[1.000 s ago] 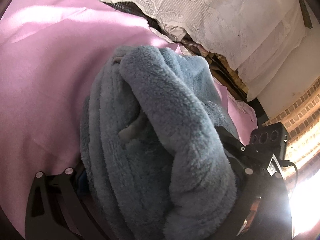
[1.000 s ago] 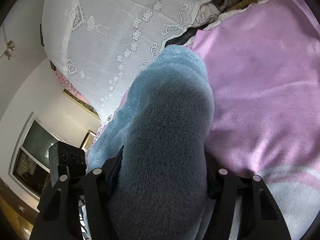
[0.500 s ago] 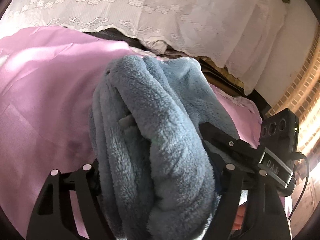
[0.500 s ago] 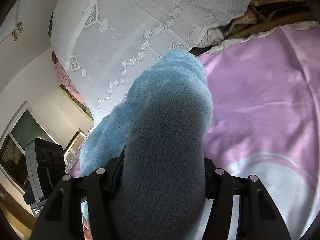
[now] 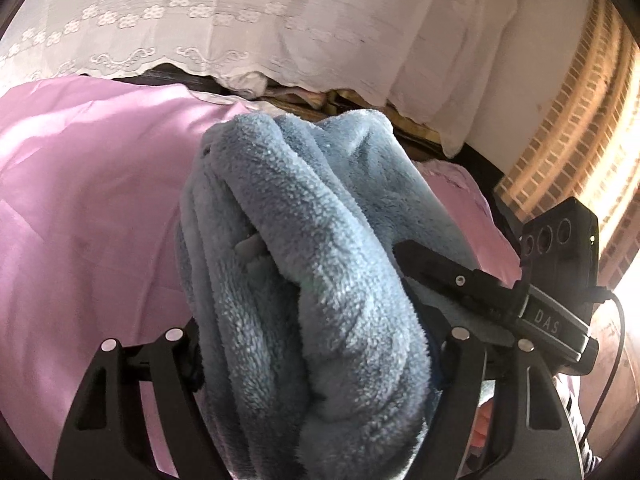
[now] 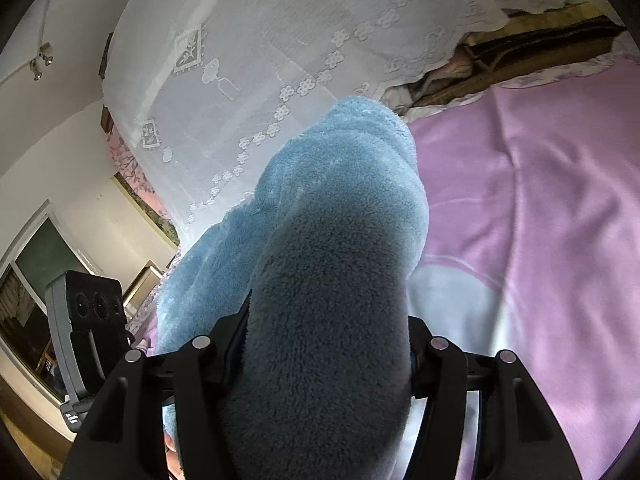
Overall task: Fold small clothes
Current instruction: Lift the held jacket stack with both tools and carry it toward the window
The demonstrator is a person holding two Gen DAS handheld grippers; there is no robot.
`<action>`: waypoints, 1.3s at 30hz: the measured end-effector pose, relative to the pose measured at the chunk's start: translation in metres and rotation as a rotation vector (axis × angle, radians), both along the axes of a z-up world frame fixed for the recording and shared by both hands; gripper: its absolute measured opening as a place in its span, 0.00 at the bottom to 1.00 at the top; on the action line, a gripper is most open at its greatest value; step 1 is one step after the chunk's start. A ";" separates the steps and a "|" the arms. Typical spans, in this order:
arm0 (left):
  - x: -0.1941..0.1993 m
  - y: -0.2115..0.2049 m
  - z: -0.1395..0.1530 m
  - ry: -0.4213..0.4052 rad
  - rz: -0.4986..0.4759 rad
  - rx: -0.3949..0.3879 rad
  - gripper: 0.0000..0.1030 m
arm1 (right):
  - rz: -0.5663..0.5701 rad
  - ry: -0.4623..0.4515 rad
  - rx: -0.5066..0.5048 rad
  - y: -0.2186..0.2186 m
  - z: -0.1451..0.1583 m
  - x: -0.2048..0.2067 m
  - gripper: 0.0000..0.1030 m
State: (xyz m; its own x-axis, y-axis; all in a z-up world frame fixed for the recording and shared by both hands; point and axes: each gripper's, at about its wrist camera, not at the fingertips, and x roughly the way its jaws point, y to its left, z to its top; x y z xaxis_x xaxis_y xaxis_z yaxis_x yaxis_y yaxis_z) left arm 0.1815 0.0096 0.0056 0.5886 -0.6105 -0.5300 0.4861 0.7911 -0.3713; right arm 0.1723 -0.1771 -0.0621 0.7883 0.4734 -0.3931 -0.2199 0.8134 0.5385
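Both grippers clamp the thick, bunched blue fleece garment (image 5: 320,280): left gripper (image 5: 316,356) and right gripper (image 6: 320,364), above the pink bedspread (image 6: 540,200).

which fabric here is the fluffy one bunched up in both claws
The blue fleece garment, thick and fuzzy, held in both. The pink bedsheet lies smooth beneath, and the white lace cover is thin and embroidered.

— What colour is the fleece garment (image 5: 312,264)?
— Light blue, plain. The bedspread (image 5: 88,208) under it is pink.
— And the curtain (image 6: 256,64)?
— White lace, flower pattern. The wall (image 5: 560,136) is tan brick.
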 end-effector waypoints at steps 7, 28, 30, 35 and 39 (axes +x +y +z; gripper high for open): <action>-0.033 -0.040 0.004 -0.014 -0.076 -0.004 0.71 | -0.065 -0.023 -0.008 -0.041 0.005 -0.046 0.59; -0.090 -0.289 0.044 -0.094 -0.382 0.063 0.71 | -0.403 -0.161 0.051 -0.269 0.033 -0.177 0.59; -0.096 -0.313 0.044 -0.090 -0.422 0.064 0.71 | -0.456 -0.165 0.048 -0.290 0.033 -0.197 0.59; -0.128 -0.382 0.033 -0.078 -0.556 0.089 0.71 | -0.589 -0.151 0.048 -0.332 0.025 -0.248 0.59; -0.155 -0.428 0.017 -0.055 -0.656 0.103 0.72 | -0.705 -0.110 0.046 -0.361 0.009 -0.296 0.59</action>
State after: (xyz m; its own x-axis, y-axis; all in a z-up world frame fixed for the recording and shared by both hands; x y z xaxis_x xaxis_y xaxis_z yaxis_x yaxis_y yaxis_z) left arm 0.0270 -0.4179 0.0221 0.1405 -0.7994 -0.5841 0.8949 0.3549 -0.2705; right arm -0.1236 -0.5385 -0.0530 0.9467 -0.1496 -0.2853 0.2950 0.7585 0.5811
